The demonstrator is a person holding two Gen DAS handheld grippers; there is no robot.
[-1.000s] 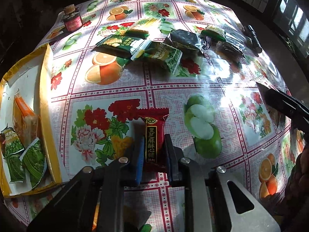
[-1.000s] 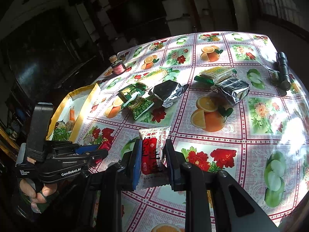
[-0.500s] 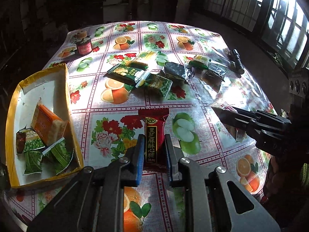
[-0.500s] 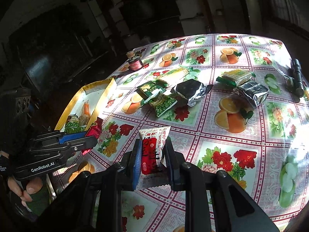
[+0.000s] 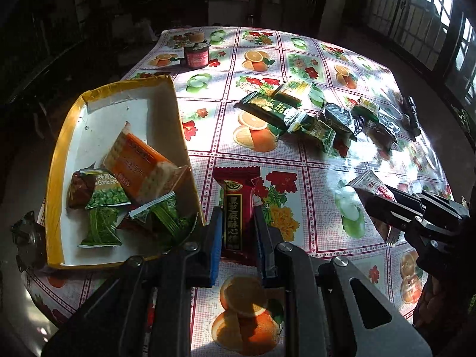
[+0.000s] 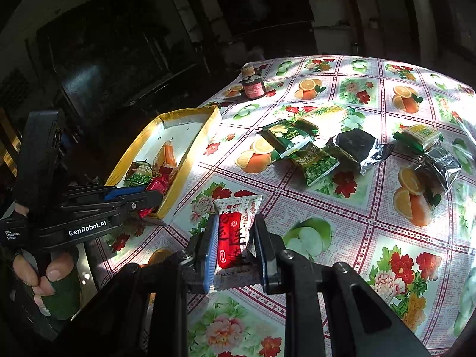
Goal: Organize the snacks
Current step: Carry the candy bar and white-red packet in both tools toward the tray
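My left gripper [image 5: 237,229] is shut on a dark red snack packet [image 5: 237,208] with gold lettering, held above the tablecloth just right of the yellow-rimmed box [image 5: 183,136]. That box holds an orange cracker pack [image 5: 136,163] and green pea packets [image 5: 108,199]. In the right wrist view my right gripper [image 6: 235,241] is shut on a white and red snack packet [image 6: 235,232], right of the box [image 6: 190,160]. The left gripper [image 6: 148,197] shows there at the box's near corner. Several loose snacks [image 5: 300,119] lie further back on the table.
A floral and fruit tablecloth [image 5: 297,68] covers the table. A small red jar [image 5: 196,55] stands at the far left edge, a black flashlight [image 5: 412,116] at the far right. A person's hand [image 6: 44,273] grips the left tool. Dark room surrounds the table.
Both grippers have moved left toward the box, each keeping its packet. The box has come much nearer in the left wrist view, and the camera has risen.
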